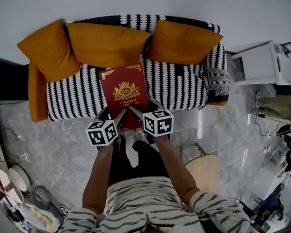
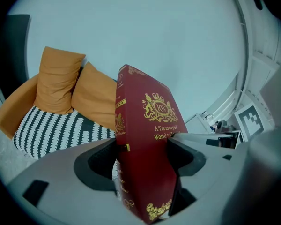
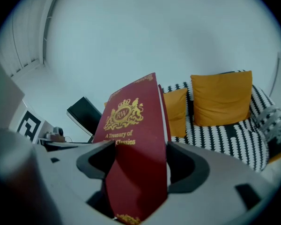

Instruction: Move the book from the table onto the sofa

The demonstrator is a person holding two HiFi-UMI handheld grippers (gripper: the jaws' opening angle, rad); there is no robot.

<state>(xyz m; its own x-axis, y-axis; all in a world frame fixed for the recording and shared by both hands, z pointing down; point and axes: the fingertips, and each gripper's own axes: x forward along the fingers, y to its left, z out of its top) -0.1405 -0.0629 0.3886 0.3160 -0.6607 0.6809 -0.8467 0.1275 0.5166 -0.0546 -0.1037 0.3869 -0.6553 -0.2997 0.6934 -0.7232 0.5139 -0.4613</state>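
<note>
Striped black-white sofa [image 1: 184, 89], orange cushions [image 1: 106, 45]. Red book [image 1: 124, 93] over seat middle, near end past front edge. Left gripper [image 1: 112, 114] and right gripper [image 1: 144, 108] both clamp that end. Gold cover print: "RW" crest, "A Treasury of World's… Classics".

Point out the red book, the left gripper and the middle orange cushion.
red book [image 1: 123, 89], head view, gold cover crest.
left gripper [image 2: 143, 156], left gripper view, midway between its fingertips.
middle orange cushion [image 1: 106, 45], head view, its centre.

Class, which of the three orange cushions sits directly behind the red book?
The middle cushion, lined up with the book's far edge; the other two sit nearer the sofa's ends.
</note>
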